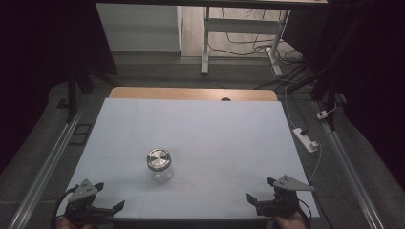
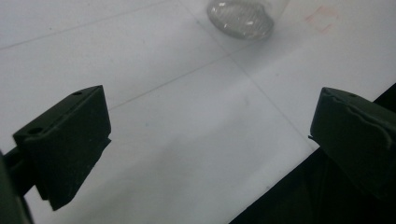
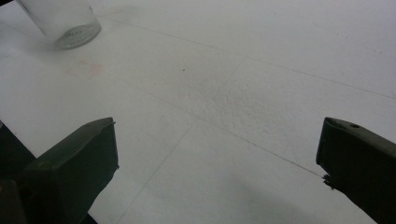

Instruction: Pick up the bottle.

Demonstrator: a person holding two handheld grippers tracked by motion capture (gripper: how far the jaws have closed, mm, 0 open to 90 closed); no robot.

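Observation:
A clear glass jar (image 1: 159, 164) with a round silver metal lid stands upright on the white table top (image 1: 200, 129), a little left of centre and towards the near side. My left gripper (image 1: 111, 194) rests at the near left corner, open and holding nothing. My right gripper (image 1: 260, 189) sits at the near right corner, also open with nothing between its jaws. The left gripper view has the left gripper (image 2: 210, 121) with jaws wide apart and the jar's base (image 2: 240, 18) far ahead. In the right gripper view the right gripper (image 3: 217, 140) is open, the jar (image 3: 65, 21) at upper left.
A faint red mark (image 2: 322, 18) lies on the table beside the jar. The far table edge is bare wood (image 1: 191, 93) with a cable hole (image 1: 225, 99). A white power strip (image 1: 305, 139) and cables lie on the floor at right. Metal rails (image 1: 45, 171) flank the table.

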